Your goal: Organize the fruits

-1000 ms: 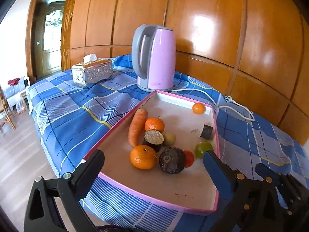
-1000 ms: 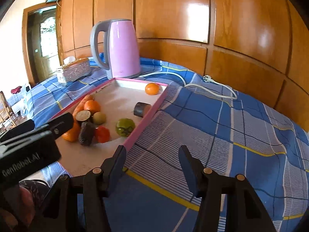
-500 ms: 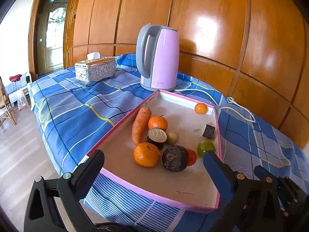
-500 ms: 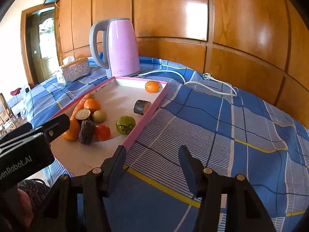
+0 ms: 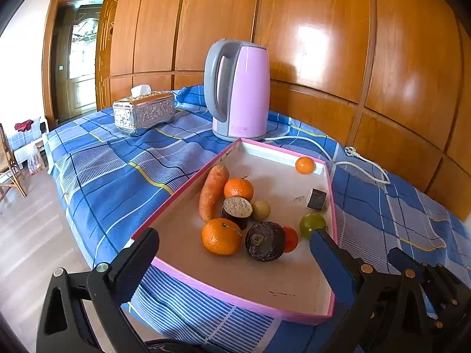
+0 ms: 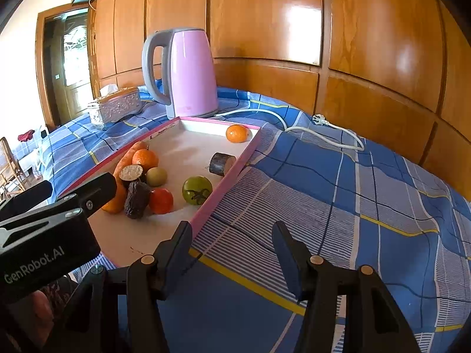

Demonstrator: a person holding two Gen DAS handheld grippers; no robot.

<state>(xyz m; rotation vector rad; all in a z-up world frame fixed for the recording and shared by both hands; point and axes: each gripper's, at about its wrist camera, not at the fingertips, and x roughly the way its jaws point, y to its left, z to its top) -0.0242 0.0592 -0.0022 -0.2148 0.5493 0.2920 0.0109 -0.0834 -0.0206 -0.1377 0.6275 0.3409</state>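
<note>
While both grippers hold nothing, the left gripper, open wide, is nearer the big orange lying just ahead between its fingers in the pink tray, and the half-open right gripper hangs over the blue cloth beside it.

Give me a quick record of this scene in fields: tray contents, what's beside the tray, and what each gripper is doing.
surface: blue plaid cloth
tray: pink-rimmed tray
in tray: carrot, three oranges, one alone in the far corner, green tomato, red tomato, dark cut pieces
behind tray: pink kettle, white cord, silver tissue box
left gripper: open, empty, before the tray's near edge
right gripper: open, empty, over the cloth
</note>
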